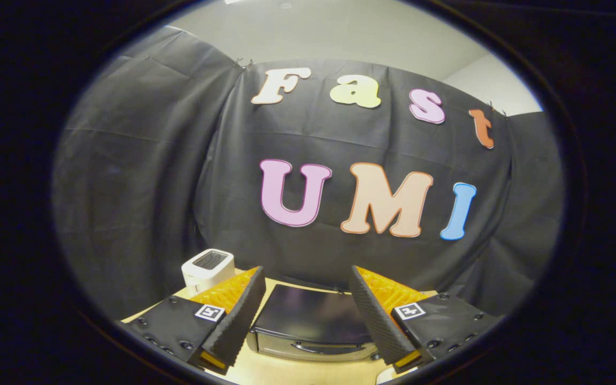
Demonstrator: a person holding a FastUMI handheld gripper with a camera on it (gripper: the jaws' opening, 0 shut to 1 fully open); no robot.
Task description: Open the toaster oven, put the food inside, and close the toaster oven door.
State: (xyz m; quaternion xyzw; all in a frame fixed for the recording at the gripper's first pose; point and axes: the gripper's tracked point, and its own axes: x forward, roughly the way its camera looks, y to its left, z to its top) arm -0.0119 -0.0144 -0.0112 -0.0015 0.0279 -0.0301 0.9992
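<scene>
I am holding the gripper [306,305] with its fingers spread wide and empty above the shut toaster oven [312,326] sitting between them on the worktop [292,371], so I should be lowering squarely onto its front handle [323,348].

The fingers [306,278] stand wide apart with nothing between them, raised above the desk [286,369], so the way forward and down is open. Just ahead of them and lower sits the toaster oven [310,323], its door shut and its handle facing the fingers across a bare strip of desk. A small white appliance [207,269] stands beyond the left finger, beside the oven's far left corner, narrowing the room on that side. The booth's cloth wall [142,187] hangs close behind both, closing off the back; above the oven top the air is free
</scene>
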